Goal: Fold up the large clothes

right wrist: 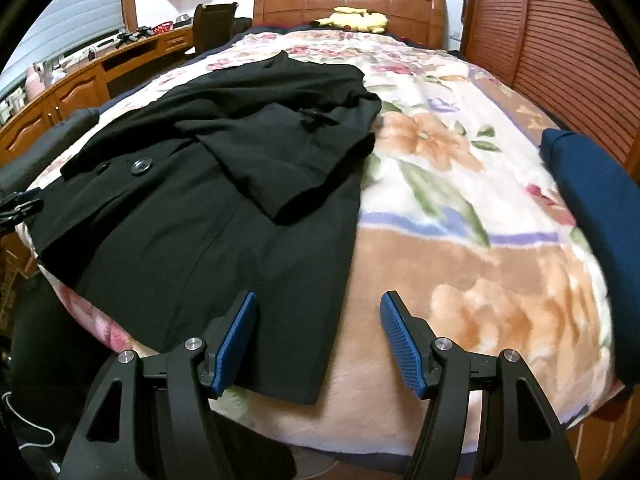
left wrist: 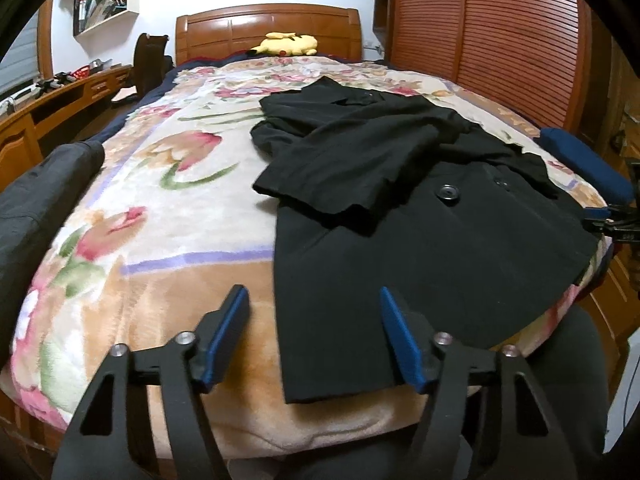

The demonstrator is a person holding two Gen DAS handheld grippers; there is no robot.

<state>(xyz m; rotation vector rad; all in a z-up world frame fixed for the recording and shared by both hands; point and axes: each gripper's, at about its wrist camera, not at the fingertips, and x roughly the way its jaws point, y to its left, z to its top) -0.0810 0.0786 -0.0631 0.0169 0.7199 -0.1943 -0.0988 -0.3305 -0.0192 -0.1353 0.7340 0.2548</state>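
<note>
A black coat (left wrist: 400, 200) lies flat on the floral blanket (left wrist: 160, 240), with both sleeves folded across its front and a large button (left wrist: 447, 192) showing. My left gripper (left wrist: 312, 292) hovers open over the near left corner of the hem, its blue pads apart and pressing on nothing. In the right wrist view the same coat (right wrist: 200, 200) fills the left half of the bed. My right gripper (right wrist: 319, 296) stands open over the near right edge of the hem, with the fabric lying loose below its fingers.
A yellow plush toy (left wrist: 288, 44) rests by the wooden headboard. A dark grey garment (left wrist: 40, 200) lies at the bed's left edge and a navy folded cloth (right wrist: 592, 200) at its right edge. A wooden desk (left wrist: 60, 104) runs along the left, and slatted doors (left wrist: 500, 40) stand on the right.
</note>
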